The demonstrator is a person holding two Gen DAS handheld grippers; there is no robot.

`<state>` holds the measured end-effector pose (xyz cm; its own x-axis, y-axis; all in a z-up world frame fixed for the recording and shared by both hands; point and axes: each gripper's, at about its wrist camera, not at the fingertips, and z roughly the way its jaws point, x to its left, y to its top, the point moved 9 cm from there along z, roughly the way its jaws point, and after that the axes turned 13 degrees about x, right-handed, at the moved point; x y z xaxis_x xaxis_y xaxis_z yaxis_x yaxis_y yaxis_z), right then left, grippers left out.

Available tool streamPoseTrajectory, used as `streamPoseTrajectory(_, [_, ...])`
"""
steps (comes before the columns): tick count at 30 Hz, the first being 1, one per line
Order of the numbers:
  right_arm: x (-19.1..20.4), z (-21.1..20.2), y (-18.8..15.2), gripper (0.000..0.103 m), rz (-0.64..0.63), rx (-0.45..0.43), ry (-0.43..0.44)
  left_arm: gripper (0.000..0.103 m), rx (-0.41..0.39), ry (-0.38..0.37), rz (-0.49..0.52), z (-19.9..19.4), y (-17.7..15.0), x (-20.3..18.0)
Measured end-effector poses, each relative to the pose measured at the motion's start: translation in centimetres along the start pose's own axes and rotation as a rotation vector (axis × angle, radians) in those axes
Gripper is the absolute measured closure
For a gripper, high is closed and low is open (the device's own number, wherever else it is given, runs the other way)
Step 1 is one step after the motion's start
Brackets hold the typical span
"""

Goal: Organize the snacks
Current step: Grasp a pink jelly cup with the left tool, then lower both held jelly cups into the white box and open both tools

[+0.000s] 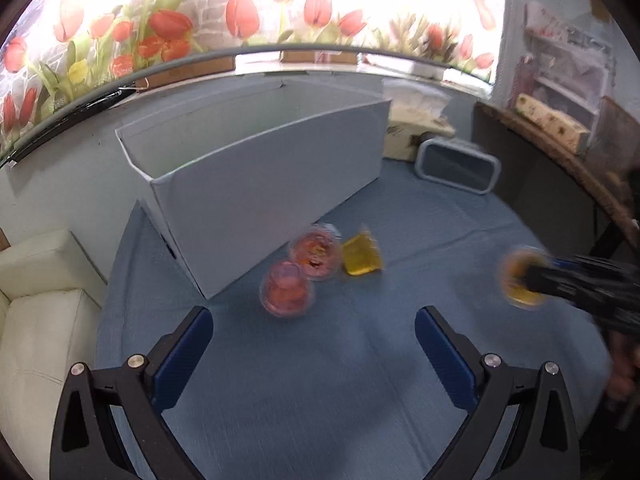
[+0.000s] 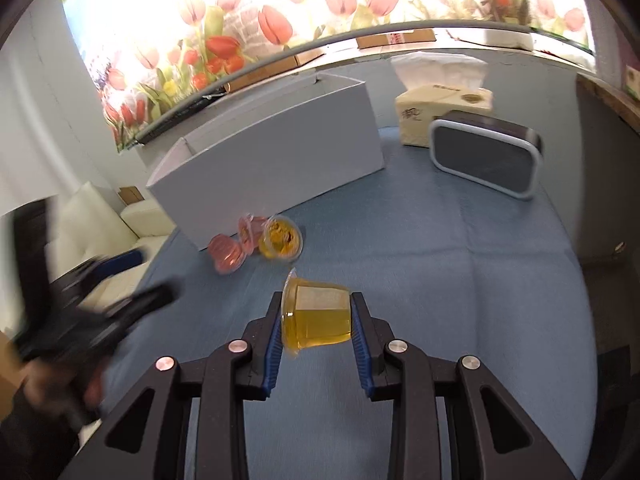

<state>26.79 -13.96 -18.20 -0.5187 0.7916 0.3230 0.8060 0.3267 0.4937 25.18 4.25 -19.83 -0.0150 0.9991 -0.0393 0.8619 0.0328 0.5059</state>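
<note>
My right gripper (image 2: 316, 312) is shut on a yellow jelly cup (image 2: 318, 316), its blue pads pressing both sides, lifted over the blue cloth. The same cup (image 1: 520, 276) shows blurred at the right in the left wrist view. My left gripper (image 1: 314, 320) is open with nothing between its fingers, just short of two pink jelly cups (image 1: 286, 290) (image 1: 316, 252) and a yellow cup (image 1: 360, 256) that lie against the open grey box (image 1: 256, 196). In the right wrist view those pink cups (image 2: 230, 250) and the yellow cup (image 2: 280, 238) lie beside the grey box (image 2: 276, 164).
A tissue box (image 2: 440, 112) and a dark grey-rimmed speaker (image 2: 484, 156) stand at the back right of the blue cloth (image 2: 440, 264). A white sofa (image 1: 40, 308) is at the left. A tulip-print wall runs behind. A wooden shelf (image 1: 560, 148) is at the right.
</note>
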Motion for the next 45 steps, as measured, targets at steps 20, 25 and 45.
streamPoseTrajectory(20, [1.0, -3.7, -5.0, 0.070, -0.027, -0.006, 0.017, 0.056, 0.100, 0.032, -0.031, 7.5, 2.1, 2.0])
streamPoseTrajectory(25, [1.4, -3.7, -5.0, 0.070, -0.036, -0.003, 0.017, 0.056, 0.104, 0.002, -0.035, 7.0, 1.6, 2.1])
streamPoseTrajectory(45, [4.2, -4.3, -3.9, 0.070, -0.073, -0.027, 0.066, 0.056, -0.034, -0.139, -0.098, -6.7, -3.1, -1.8])
